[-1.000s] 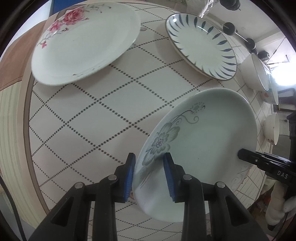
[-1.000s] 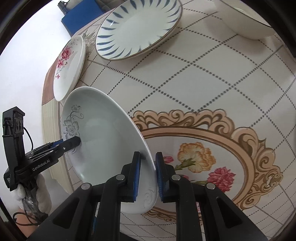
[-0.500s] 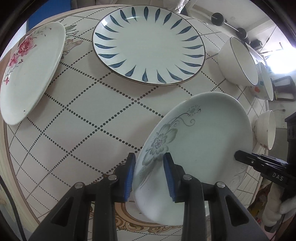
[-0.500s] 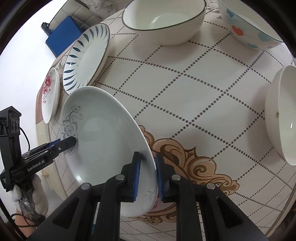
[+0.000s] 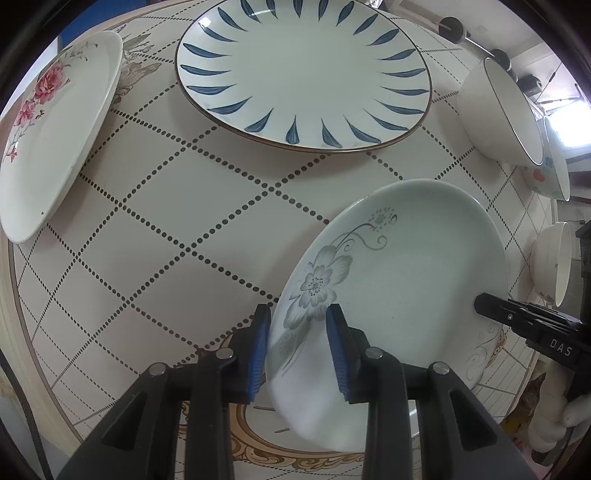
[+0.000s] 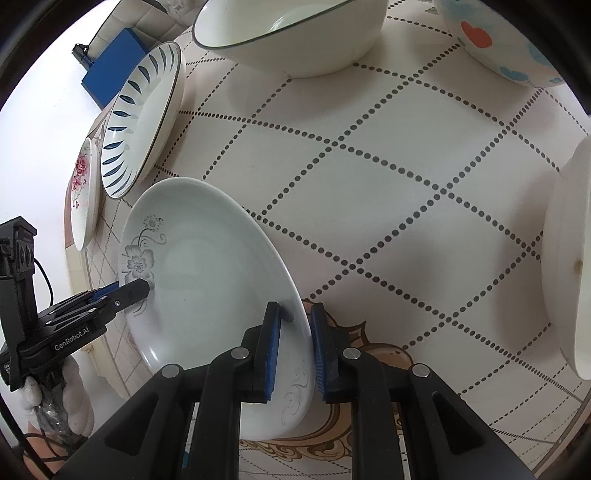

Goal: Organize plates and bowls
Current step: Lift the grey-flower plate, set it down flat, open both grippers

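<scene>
My left tongs [image 5: 297,347] pinch the rim of the grey-flower plate [image 5: 402,295] at its flowered side, and my right tongs [image 6: 295,345] clamp the opposite rim with the faint scrollwork, so the plate hangs tilted between them above the table [image 6: 369,192], clear of the cloth. Straight under it lies bare dotted-diamond cloth with the gold scroll border near my side. Beyond that open patch, towards the far edge, the blue-leaf plate [image 5: 303,70] lies flat, with the pink-rose plate [image 5: 51,136] beside it at the table's left edge. To the right stand a dark-rimmed white bowl [image 6: 291,33], a heart-patterned bowl [image 6: 506,40] and a plain white bowl [image 6: 569,258], all apart from the plate I hold.
</scene>
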A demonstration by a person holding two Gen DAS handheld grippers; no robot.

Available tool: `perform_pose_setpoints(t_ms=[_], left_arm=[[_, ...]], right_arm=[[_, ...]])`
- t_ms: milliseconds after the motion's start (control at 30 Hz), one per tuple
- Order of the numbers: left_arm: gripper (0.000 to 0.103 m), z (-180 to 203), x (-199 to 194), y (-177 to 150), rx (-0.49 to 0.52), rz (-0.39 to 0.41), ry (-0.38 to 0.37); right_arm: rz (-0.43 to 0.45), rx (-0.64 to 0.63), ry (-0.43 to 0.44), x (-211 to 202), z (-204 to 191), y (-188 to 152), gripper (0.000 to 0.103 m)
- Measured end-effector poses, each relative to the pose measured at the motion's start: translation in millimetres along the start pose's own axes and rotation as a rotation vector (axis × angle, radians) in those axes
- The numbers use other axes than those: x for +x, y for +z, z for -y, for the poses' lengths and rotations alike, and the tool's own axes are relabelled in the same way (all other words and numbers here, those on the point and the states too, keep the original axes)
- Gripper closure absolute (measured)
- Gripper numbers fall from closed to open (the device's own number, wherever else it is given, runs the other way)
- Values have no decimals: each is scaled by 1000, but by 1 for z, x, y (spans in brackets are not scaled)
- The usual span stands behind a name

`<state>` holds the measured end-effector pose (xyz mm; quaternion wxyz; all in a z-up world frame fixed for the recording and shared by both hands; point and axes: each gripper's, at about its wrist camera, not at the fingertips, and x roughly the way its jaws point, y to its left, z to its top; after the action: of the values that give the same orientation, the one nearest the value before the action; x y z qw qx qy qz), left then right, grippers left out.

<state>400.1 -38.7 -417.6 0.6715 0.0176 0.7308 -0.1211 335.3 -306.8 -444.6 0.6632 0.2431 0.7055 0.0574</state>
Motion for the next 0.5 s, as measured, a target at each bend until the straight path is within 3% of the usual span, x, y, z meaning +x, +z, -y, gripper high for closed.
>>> perform_pose_setpoints(t_ms=[167,300,500], left_arm=[[75,-1,-6,-7,-26,-4,47],[74,7,-26,-17,-16,57,142],[74,19,-70,-41,-17,156,189]], right_arm=[[-11,5,-8,6,-9,2,84],[14,-21,-137,2,-29,0,82],[80,-83,-277,-21,-57,-18,80]])
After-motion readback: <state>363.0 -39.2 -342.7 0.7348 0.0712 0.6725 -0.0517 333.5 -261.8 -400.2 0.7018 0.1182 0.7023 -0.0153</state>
